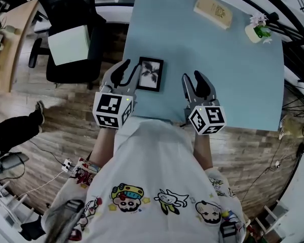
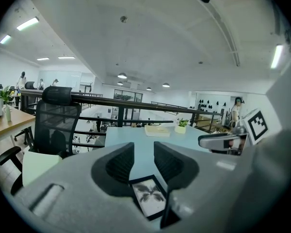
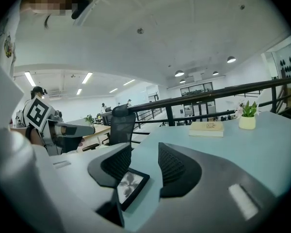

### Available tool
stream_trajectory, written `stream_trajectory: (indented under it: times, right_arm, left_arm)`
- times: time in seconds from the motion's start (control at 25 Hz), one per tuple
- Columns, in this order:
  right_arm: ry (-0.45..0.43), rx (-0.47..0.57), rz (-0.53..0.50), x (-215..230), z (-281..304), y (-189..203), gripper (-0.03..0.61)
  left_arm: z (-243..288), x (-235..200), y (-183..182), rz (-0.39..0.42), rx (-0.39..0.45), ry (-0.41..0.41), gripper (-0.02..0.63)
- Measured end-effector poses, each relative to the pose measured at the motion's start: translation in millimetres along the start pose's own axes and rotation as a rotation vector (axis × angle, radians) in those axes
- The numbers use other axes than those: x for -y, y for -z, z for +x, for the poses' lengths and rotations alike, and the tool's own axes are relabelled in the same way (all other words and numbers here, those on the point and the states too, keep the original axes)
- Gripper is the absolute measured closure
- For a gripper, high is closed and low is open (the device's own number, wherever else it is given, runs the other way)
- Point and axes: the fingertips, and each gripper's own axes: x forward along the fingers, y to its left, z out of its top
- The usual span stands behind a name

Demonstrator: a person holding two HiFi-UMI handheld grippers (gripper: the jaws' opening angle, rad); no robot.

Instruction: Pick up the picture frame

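A black picture frame (image 1: 150, 74) with a grey leaf print lies flat on the blue table (image 1: 202, 54), close to its near edge. My left gripper (image 1: 129, 74) hovers just left of the frame, open, with nothing between its fingers. In the left gripper view the frame (image 2: 148, 196) shows low down, below the gap of the left gripper (image 2: 144, 152). My right gripper (image 1: 194, 81) stands open over the table to the right of the frame, apart from it. In the right gripper view the frame (image 3: 130, 186) lies lower left of the right gripper (image 3: 144, 154).
A tan book (image 1: 213, 10) and a small potted plant (image 1: 257, 30) sit at the table's far side. A black office chair (image 1: 71, 39) with a pale cushion stands left of the table. A railing (image 2: 136, 103) runs behind the table. The floor is wood.
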Motion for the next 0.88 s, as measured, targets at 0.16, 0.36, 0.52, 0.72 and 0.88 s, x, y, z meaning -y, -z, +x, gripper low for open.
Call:
stream_trajectory:
  times: [0.16,0.36,0.52,0.72,0.88]
  right_arm:
    - [-0.015,-0.013,0.008,0,1,3,0.403]
    - [-0.005,-0.012,0.032,3,-1,3,0.403]
    - [0.003,-0.019,0.049,-1,2,5,0.403]
    - [-0.003,-0.017,0.073,-4,10,5,0.403]
    - [-0.013,-0.027,0.080,-6,19,7,0.403]
  left_arm:
    - [4,2,5,-0.013,-0.011,-0.001,0.494]
    - [2,-2,8,-0.019,-0.029,-0.010,0.494]
    - [1,-9,10,-0.020,-0.045,-0.008,0.494]
    - [6,-12,11,-0.012,-0.058,0.008,0.494]
    - [12,-15,14,-0.018,-0.071,0.014,0.494]
